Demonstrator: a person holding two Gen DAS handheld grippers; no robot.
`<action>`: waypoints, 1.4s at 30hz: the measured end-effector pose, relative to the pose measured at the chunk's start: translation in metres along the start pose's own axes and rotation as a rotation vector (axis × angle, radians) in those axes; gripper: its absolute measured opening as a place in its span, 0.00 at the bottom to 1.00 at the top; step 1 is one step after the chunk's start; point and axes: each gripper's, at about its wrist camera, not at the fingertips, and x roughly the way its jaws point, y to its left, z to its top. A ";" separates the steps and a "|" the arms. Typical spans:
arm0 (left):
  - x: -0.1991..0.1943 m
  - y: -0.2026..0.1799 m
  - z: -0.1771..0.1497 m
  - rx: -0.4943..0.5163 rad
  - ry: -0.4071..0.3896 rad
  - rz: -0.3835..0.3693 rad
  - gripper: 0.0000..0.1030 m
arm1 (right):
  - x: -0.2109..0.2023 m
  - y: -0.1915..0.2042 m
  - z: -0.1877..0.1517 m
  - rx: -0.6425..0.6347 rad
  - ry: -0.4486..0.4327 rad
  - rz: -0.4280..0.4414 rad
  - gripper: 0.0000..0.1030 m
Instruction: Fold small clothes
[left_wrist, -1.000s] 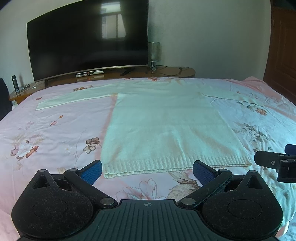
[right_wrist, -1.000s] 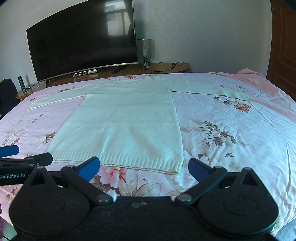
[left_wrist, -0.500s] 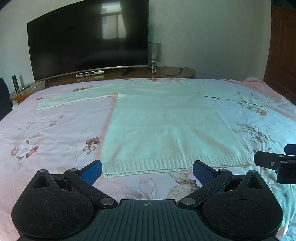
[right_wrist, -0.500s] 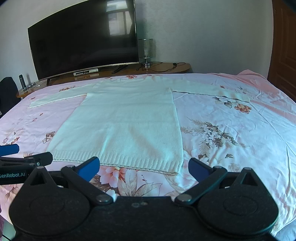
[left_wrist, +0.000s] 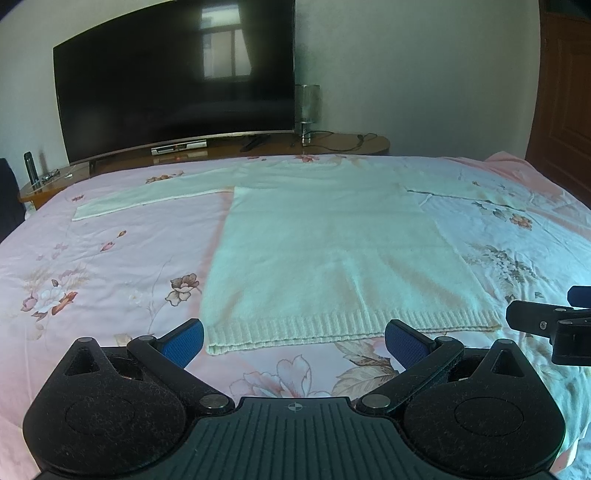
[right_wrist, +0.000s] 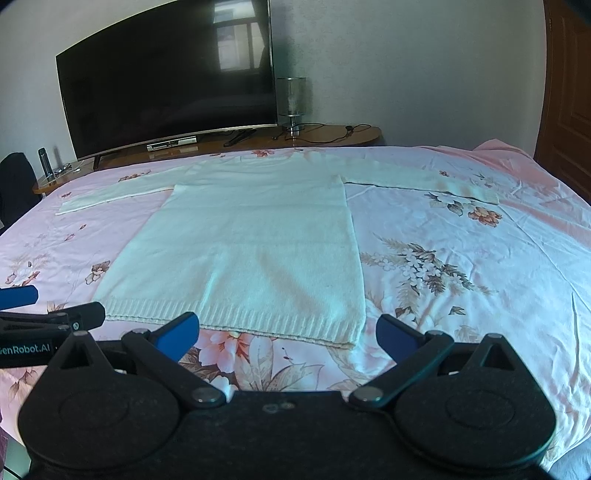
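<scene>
A cream knitted sweater (left_wrist: 332, 254) (right_wrist: 243, 243) lies flat on the bed, both sleeves spread out sideways and its ribbed hem nearest me. My left gripper (left_wrist: 294, 341) is open just short of the hem's left half, nothing between its blue pads. My right gripper (right_wrist: 287, 334) is open in front of the hem's right half, also holding nothing. In the left wrist view the right gripper's finger (left_wrist: 546, 323) shows at the right edge; the left gripper's finger (right_wrist: 51, 319) shows at the left edge of the right wrist view.
A pink floral bedsheet (left_wrist: 92, 280) (right_wrist: 461, 258) covers the whole bed. Behind the bed a wooden stand (left_wrist: 332, 142) carries a large black TV (left_wrist: 173, 88), a lamp (left_wrist: 306, 107) and cables. A brown door (right_wrist: 569, 96) is at the right.
The right wrist view has drifted slightly, the scene shifting a little rightward. The left gripper and the sweater have stayed as they were; both grippers remain open.
</scene>
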 end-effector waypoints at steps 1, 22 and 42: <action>0.000 0.000 0.000 -0.001 0.001 0.001 1.00 | 0.000 0.000 0.000 0.000 0.000 0.000 0.99; 0.002 0.003 -0.002 -0.005 0.005 0.011 1.00 | 0.001 0.002 -0.001 0.001 0.007 0.006 0.99; 0.022 0.015 0.013 -0.114 0.002 -0.079 1.00 | 0.016 -0.005 0.002 0.028 0.027 -0.011 0.99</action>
